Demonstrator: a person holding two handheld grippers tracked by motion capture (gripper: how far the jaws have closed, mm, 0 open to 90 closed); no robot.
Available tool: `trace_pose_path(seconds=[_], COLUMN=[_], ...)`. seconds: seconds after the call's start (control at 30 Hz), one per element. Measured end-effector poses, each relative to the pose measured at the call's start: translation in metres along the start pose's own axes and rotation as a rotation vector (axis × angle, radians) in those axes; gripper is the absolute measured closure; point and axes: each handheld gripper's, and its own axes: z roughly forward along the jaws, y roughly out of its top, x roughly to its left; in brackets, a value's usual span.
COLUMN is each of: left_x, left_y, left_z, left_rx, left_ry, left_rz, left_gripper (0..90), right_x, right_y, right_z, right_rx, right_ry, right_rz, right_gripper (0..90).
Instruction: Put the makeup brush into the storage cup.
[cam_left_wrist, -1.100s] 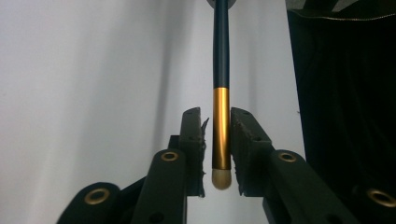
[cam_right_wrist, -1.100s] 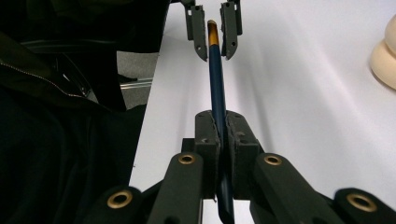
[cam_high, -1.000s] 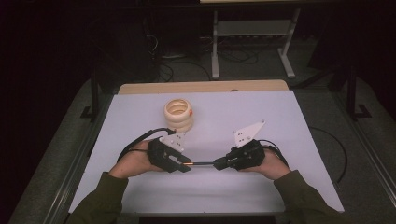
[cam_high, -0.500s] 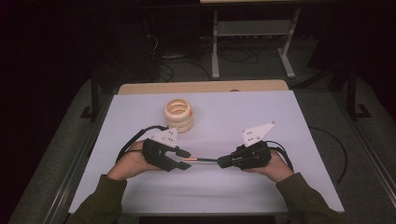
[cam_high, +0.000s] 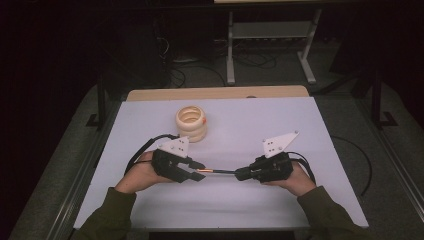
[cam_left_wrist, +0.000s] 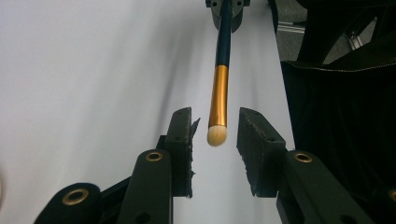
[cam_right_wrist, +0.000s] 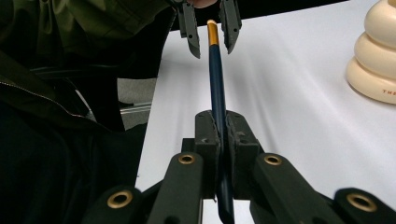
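The ribbed holder (cam_high: 191, 123) stands left of centre in the high view, sole obstacle on the table (cam_high: 300, 210). The right half and near edge offer unobstructed passage.

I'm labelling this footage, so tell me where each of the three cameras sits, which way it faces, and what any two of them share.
High view: above the person's side, looking forward and down on the table; both forearms, left gripper and right gripper show.
Left gripper view: rides the left gripper, looking along its parted jaws at the brush tip.
Right gripper view: rides the right gripper, clamped on the brush handle; a sleeve shows.
Shared: all show the brush; the high and right gripper views share the cream ribbed holder.
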Motion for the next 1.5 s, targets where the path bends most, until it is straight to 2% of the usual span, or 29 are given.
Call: trace_pose_path(seconds=[0.3,0.7,1.2,1.27,1.33,1.5], left_x=[-0.0004,0.0007,0.0005,0.0001,0.0,0.0017], left_y=[0.0017,0.0021,0.0024,0.0021,0.0015,0.0029], left_z=[0.0011,0.0018,0.0017,0.0026,0.0036,0.0048], left_rx=[-0.022,-0.02,-0.003,0.013,0.017,0.056], left_ry=[-0.011,-0.028,-0.056,-0.052,-0.055,-0.051], left_rz=[-0.002,-0.006,0.006,0.004,-0.007,-0.003], left_gripper=[71.0,81.5,84.0,84.1,84.1,84.1], right_x=[-0.0004,-0.0006,-0.0016,-0.0014,-0.0011,-0.0011], right_y=[0.0007,0.0015,0.0012,0.0014,0.0017,0.004], right_z=[0.0025,0.0045,0.0051,0.0062,0.0066,0.0074], right_rx=[-0.001,-0.005,0.0,0.009,0.016,0.035], right_ry=[0.005,0.012,0.025,0.023,0.017,0.006], right_rz=[-0.006,-0.015,-0.021,-0.019,-0.023,-0.033], right_gripper=[84.3,84.3,82.7,76.8,73.9,66.7])
